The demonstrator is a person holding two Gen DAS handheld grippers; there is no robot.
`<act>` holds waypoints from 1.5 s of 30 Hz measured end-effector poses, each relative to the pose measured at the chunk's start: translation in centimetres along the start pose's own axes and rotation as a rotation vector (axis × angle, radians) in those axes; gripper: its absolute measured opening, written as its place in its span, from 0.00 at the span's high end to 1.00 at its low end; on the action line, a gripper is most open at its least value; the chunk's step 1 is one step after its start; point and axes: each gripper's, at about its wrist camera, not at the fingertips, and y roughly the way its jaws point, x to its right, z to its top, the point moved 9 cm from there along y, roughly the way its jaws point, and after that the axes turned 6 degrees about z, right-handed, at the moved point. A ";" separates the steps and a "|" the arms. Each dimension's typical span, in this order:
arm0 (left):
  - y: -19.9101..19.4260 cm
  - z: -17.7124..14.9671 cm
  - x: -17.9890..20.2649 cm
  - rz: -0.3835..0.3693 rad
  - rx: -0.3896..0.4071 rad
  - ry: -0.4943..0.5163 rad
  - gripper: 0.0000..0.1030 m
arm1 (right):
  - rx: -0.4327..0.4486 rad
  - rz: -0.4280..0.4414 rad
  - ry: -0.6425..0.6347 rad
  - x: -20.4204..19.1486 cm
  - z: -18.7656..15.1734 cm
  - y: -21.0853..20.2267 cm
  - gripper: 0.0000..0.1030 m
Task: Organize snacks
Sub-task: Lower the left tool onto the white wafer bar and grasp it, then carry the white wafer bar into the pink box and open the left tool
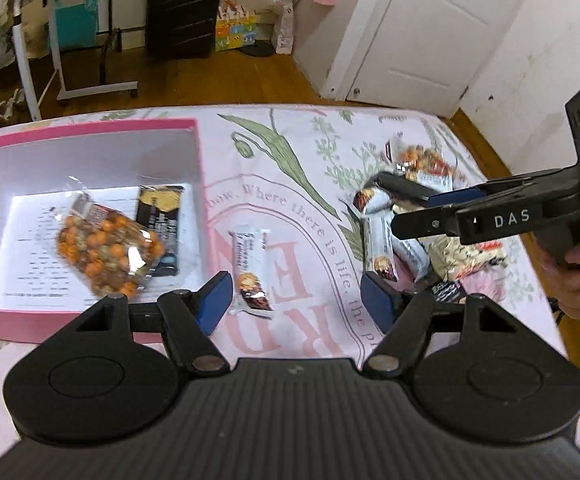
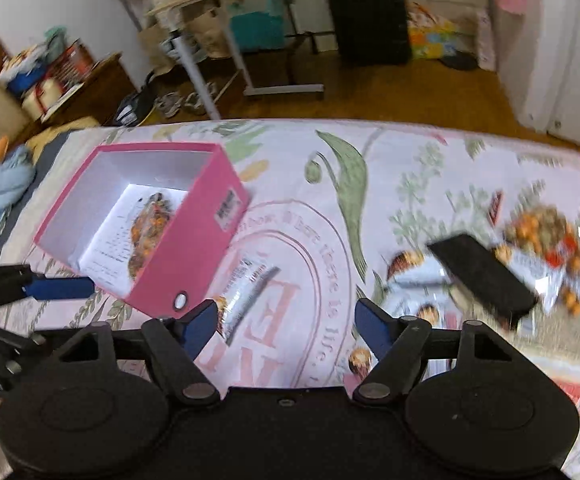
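Observation:
A pink box point(image 1: 194, 152) with a white inside sits at the left of the table; it also shows in the right wrist view point(image 2: 206, 216). In it lie a clear bag of orange nuts point(image 1: 106, 256) and a black snack packet point(image 1: 158, 232). A white snack bar point(image 1: 250, 276) lies alone on the cloth, between my left gripper's open fingers point(image 1: 296, 300); it also shows in the right wrist view point(image 2: 246, 292). A pile of bars and nut bags point(image 1: 414, 240) lies at the right. My right gripper point(image 2: 286, 324) is open and empty above the cloth, near the pile point(image 2: 530, 264).
A floral pink tablecloth point(image 1: 290, 152) covers the table. A black rectangular packet point(image 2: 486, 272) lies on the pile, blurred. Beyond the far edge are a wooden floor, a black suitcase point(image 1: 184, 8), a rolling desk point(image 1: 62, 40) and a white door point(image 1: 418, 28).

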 end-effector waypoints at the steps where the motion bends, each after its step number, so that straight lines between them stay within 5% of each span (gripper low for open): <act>1: 0.6 -0.3 0.5 0.008 -0.003 0.008 0.32 | 0.008 0.001 0.018 0.5 -0.3 0.2 0.27; 10: 8.1 -1.6 2.9 0.127 -0.022 0.062 0.37 | 0.103 -0.058 0.016 4.6 -2.5 2.3 0.29; 15: 11.0 -1.7 3.9 0.339 0.057 0.211 0.38 | 0.143 -0.080 0.024 6.3 -4.1 4.9 0.34; 18: 11.9 -1.7 4.5 0.381 0.077 0.255 0.38 | 0.173 -0.088 0.034 7.2 -5.1 6.3 0.36; 27: 14.4 -2.2 3.2 0.417 0.006 0.158 0.43 | 0.232 -0.090 0.003 7.7 -6.4 7.7 0.36; 31: 15.2 -2.6 2.7 0.479 -0.007 0.106 0.48 | 0.238 -0.143 -0.028 7.6 -6.5 8.0 0.59; 35: 14.6 -2.7 1.9 0.569 0.007 0.087 0.82 | 0.270 -0.145 -0.008 7.2 -6.5 7.3 0.62; 45: 11.6 -2.7 0.5 0.452 -0.010 -0.056 0.84 | 0.288 -0.078 0.131 5.3 -7.0 4.9 0.63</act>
